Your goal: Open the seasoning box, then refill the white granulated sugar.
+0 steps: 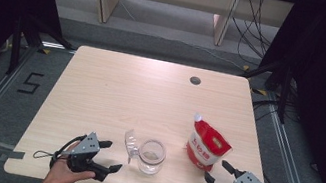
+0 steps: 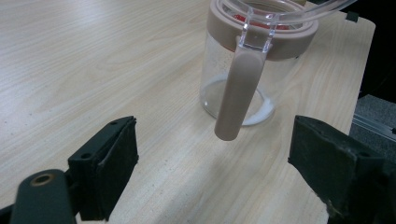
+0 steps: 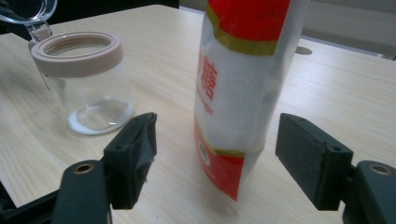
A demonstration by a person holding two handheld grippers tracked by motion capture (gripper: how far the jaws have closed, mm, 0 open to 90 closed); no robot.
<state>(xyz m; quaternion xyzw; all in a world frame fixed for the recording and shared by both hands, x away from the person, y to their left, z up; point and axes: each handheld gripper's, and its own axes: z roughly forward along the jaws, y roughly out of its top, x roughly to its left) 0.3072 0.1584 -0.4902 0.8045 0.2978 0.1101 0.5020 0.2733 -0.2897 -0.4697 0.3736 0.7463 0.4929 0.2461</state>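
A clear glass jar (image 1: 151,156) with a beige rim stands near the table's front edge, its clear lid (image 1: 131,141) flipped open to the left. A thin white layer lies on its bottom. In the left gripper view the jar (image 2: 247,65) shows its beige handle (image 2: 237,95) just beyond my left gripper (image 2: 212,158). That left gripper (image 1: 112,156) is open, left of the jar, apart from it. A red and white pouch (image 1: 207,147) stands upright to the jar's right. My right gripper (image 1: 215,170) is open, and the pouch (image 3: 238,93) rises between its jaws (image 3: 215,154), untouched.
The light wooden table (image 1: 115,93) has a round cable hole (image 1: 195,80) at the back right. Bare tabletop stretches behind the jar (image 3: 86,84) and pouch. Beyond the table are grey floor, wooden furniture legs and loose cables; dark curtains stand at both sides.
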